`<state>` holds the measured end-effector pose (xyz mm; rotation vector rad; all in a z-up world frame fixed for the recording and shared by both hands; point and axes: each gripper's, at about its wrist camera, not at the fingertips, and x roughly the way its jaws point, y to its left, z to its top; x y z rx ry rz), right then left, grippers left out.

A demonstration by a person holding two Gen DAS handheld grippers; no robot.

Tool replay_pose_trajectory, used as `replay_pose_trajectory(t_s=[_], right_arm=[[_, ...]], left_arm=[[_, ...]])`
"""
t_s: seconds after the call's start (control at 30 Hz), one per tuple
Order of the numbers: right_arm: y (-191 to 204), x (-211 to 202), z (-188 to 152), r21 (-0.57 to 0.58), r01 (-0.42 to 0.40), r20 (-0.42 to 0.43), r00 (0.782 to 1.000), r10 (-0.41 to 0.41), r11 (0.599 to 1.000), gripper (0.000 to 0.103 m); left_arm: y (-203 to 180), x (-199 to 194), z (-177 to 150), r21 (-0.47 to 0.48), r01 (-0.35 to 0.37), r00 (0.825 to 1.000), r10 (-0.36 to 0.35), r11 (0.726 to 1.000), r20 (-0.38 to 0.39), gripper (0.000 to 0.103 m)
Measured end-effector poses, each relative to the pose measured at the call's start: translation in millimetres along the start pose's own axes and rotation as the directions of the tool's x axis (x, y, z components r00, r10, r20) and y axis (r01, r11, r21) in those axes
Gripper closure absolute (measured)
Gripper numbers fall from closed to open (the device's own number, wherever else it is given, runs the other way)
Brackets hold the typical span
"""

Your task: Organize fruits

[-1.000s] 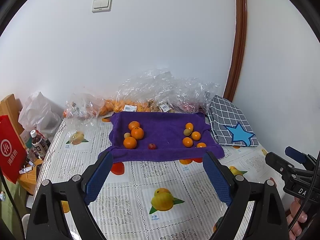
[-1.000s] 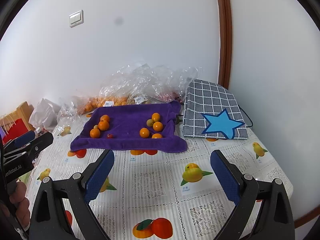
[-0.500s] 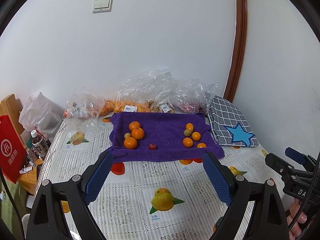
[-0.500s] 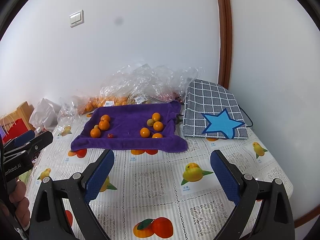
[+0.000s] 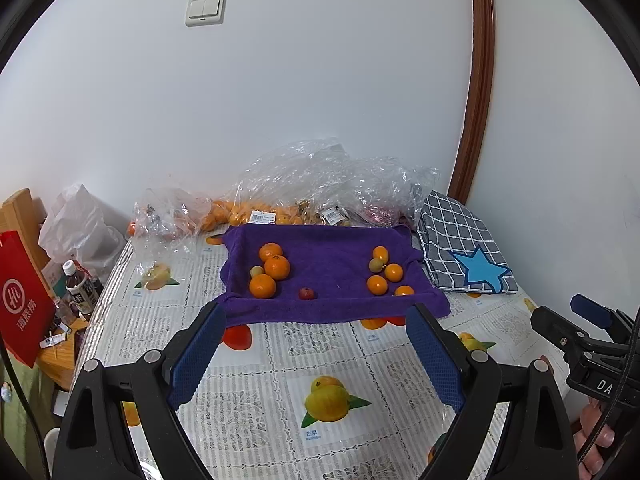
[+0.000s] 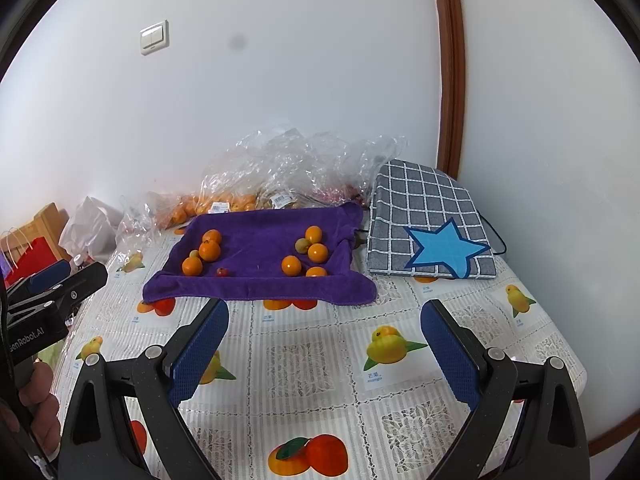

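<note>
A purple towel (image 5: pixel 332 264) (image 6: pixel 260 240) lies at the middle of the table, with fruit in two clusters. On its left lie three oranges (image 5: pixel 277 267) (image 6: pixel 209 250) and a small green fruit (image 5: pixel 256 271). On its right lie several smaller oranges (image 5: pixel 377 284) (image 6: pixel 291 265) and a green fruit (image 5: pixel 375 265) (image 6: pixel 302 245). A small red fruit (image 5: pixel 306 293) (image 6: pixel 222 272) lies near the front hem. My left gripper (image 5: pixel 316 332) and my right gripper (image 6: pixel 324 328) hover over the tablecloth short of the towel, both open with nothing between their fingers.
Clear plastic bags (image 5: pixel 320 184) holding more oranges are heaped behind the towel by the wall. A grey checked cushion with a blue star (image 6: pixel 432 232) lies right of the towel. A red bag (image 5: pixel 24 296) and bottles (image 5: pixel 78 292) stand off the table's left edge.
</note>
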<state>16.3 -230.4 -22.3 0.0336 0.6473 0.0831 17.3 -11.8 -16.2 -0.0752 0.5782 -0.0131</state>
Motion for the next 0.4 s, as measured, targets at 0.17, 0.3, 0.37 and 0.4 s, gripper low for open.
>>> replay_pose_trajectory(t_s=[0.17,0.3,0.37,0.4], right_arm=[[0.4,0.0,-0.3,0.000,0.001,0.001,1.000,-0.001,1.000,0.007],[0.8,-0.2,-0.4,0.000,-0.001,0.001,1.000,0.001,1.000,0.007],[1.6,-0.2,-0.5,-0.001,0.001,0.000,1.000,-0.001,1.000,0.007],[1.6,-0.3,-0.7,0.000,0.000,0.001,1.000,0.000,1.000,0.007]], left_arm=[[0.9,0.1,-0.6,0.000,0.000,1.000,0.000,1.000,0.001,0.012],[1.5,0.4,-0.1,0.000,-0.001,1.000,0.001,1.000,0.001,0.012],[2.1,0.8,0.7,0.000,-0.001,1.000,0.001,1.000,0.000,0.011],[2.0,0.9,0.7,0.000,-0.005,1.000,0.005,1.000,0.000,0.011]])
